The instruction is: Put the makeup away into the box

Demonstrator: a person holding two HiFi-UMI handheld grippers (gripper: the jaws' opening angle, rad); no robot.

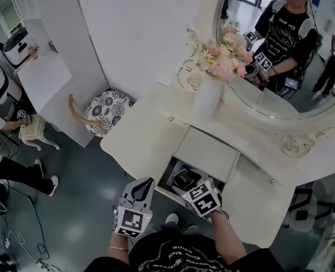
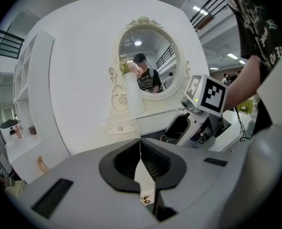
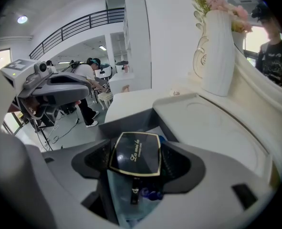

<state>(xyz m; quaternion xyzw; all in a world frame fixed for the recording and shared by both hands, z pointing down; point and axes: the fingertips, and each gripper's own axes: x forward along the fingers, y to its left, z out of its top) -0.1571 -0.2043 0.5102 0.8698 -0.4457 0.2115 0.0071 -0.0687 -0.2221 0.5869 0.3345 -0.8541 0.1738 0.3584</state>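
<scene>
A black makeup compact (image 1: pixel 183 179) with a gold rim is held over the open drawer (image 1: pixel 171 164) at the front of the white vanity. My right gripper (image 1: pixel 187 185) is shut on it. In the right gripper view the compact (image 3: pixel 133 159) fills the space between the jaws of the right gripper (image 3: pixel 136 144), with the drawer's dark wall (image 3: pixel 131 123) just beyond. My left gripper (image 1: pixel 147 182) hangs to the left of the drawer, off the table's front edge, shut and holding nothing. In its own view the left gripper (image 2: pixel 140 146) has its jaws pressed together.
A tall white vase of pink flowers (image 1: pixel 208 98) stands behind the drawer before an oval mirror (image 1: pixel 280 67). A raised white panel (image 1: pixel 207 152) lies behind the drawer opening. A patterned chair (image 1: pixel 107 111) stands left of the vanity. A person (image 1: pixel 3 152) sits at the far left.
</scene>
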